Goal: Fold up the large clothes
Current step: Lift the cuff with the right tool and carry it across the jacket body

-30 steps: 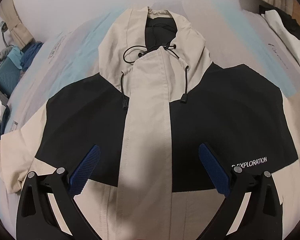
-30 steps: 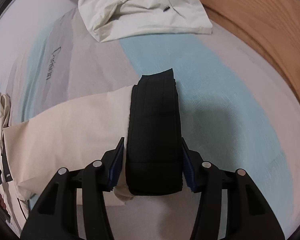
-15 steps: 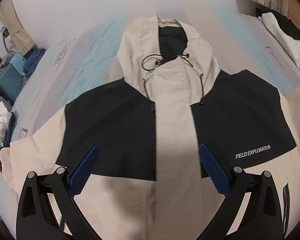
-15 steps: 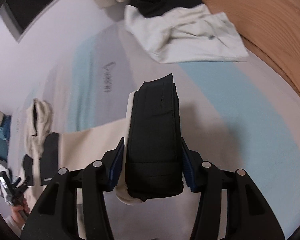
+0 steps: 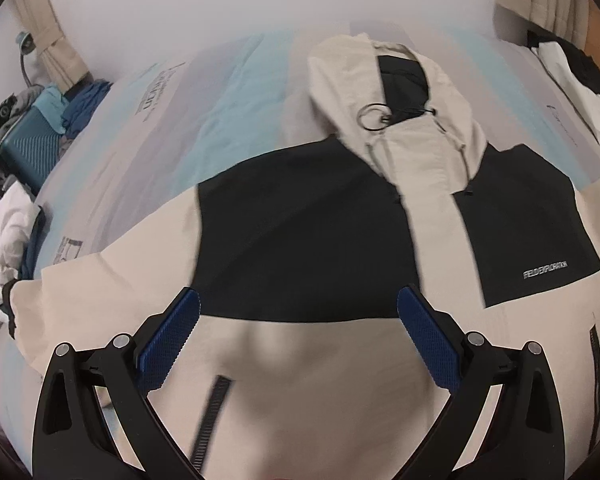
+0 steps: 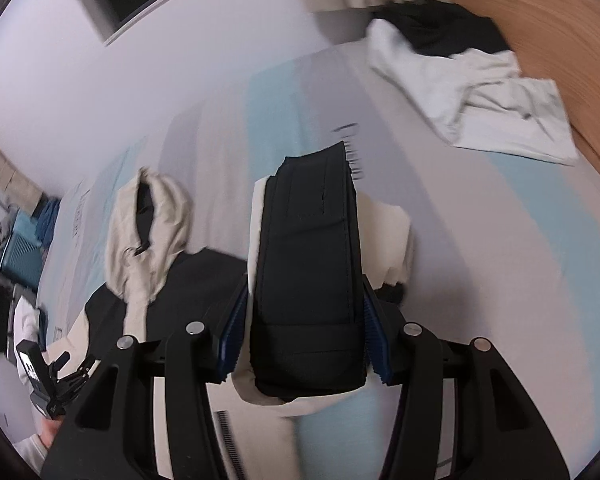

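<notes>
A beige and black hooded jacket [image 5: 300, 232] lies face up on the bed, its hood [image 5: 400, 92] towards the wall. My left gripper [image 5: 299, 300] hovers open over the lower left front of the jacket, with nothing between its blue pads. In the right wrist view my right gripper [image 6: 304, 284] is shut on the black sleeve cuff [image 6: 308, 240]. The cuff is lifted off the bed, and the beige sleeve [image 6: 388, 240] hangs bunched behind it. Beyond it, to the left, lie the jacket body [image 6: 188, 280] and hood [image 6: 152, 216]. The left gripper [image 6: 60, 372] shows at the lower left edge.
The bed sheet [image 5: 228, 100] has pale blue and grey stripes. A heap of white and black clothes [image 6: 472, 80] lies at the far right by a wooden panel [image 6: 560, 40]. A teal suitcase [image 5: 24, 148] and white laundry [image 5: 4, 248] stand off the bed's left side.
My right gripper has lifted the cuff and swung it left, so the jacket's hood and body now show behind it. The left gripper has drifted left over the jacket, still open.
</notes>
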Demonstrator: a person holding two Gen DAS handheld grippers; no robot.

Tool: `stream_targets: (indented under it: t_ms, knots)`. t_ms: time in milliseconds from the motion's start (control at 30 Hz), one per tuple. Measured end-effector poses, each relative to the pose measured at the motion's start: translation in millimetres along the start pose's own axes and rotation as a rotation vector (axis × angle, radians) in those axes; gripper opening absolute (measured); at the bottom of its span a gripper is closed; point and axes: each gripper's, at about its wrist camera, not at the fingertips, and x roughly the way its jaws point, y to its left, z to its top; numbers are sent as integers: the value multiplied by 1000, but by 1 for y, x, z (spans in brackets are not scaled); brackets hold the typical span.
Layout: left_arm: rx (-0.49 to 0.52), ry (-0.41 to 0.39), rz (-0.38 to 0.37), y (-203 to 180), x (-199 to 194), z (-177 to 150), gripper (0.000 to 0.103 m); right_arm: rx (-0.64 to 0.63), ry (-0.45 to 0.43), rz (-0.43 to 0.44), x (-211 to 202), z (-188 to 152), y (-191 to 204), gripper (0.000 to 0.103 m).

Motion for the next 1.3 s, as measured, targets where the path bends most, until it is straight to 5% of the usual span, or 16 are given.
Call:
stream_targets:
  t_ms: [600, 1000, 1100, 1133, 1300]
  knots:
    - [-23, 30, -101, 142, 6, -28, 97, -100, 93, 106, 66, -60, 238, 48]
    - [-66, 29, -100, 238, 21, -44, 97, -144, 173, 190, 120, -102, 389, 48]
    - [-67, 27, -94, 259, 25, -48, 97, -180, 208, 193, 141, -118, 425, 38]
    - [-66, 28, -92, 263, 27, -48, 97, -196, 215, 189, 147, -122, 433, 20]
    - [-75, 41, -95, 289, 36, -57, 97, -262, 308, 150, 196, -152, 465, 19]
